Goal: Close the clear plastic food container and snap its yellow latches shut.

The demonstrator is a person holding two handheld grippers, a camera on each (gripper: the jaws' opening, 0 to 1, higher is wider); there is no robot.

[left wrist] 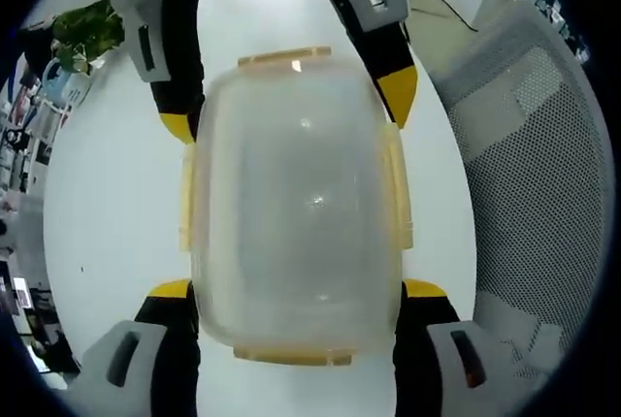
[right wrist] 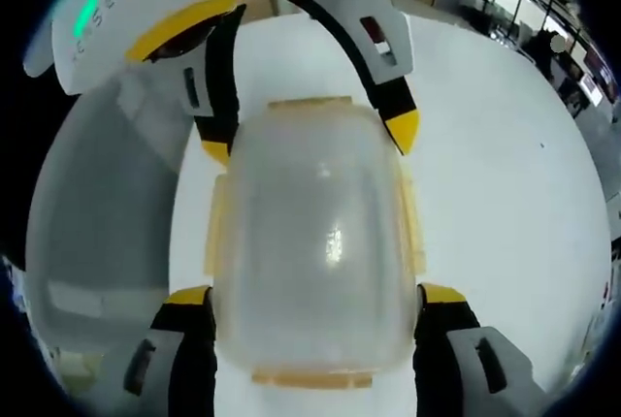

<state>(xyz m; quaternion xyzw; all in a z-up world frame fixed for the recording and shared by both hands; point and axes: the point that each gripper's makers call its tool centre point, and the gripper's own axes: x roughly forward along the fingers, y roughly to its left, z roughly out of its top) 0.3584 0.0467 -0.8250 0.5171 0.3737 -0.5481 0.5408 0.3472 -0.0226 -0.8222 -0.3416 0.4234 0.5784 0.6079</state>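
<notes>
The clear plastic container [left wrist: 296,208] sits on a white table [left wrist: 107,194], seen from above with its lid on. Its yellow latches [left wrist: 284,55] stick out on all sides. My left gripper [left wrist: 298,289] comes up from the bottom, its yellow-tipped jaws pressed against the container's two long sides. My right gripper [left wrist: 287,109] reaches in from the top and clamps the far end the same way. In the right gripper view the container [right wrist: 315,233] lies between the right gripper [right wrist: 315,294] and the left gripper [right wrist: 309,141].
A grey mesh chair [left wrist: 543,165] stands close to the table edge on the right. A potted plant [left wrist: 82,34] sits at the far left. In the right gripper view the grey chair back [right wrist: 97,213] is on the left, and open table [right wrist: 505,175] on the right.
</notes>
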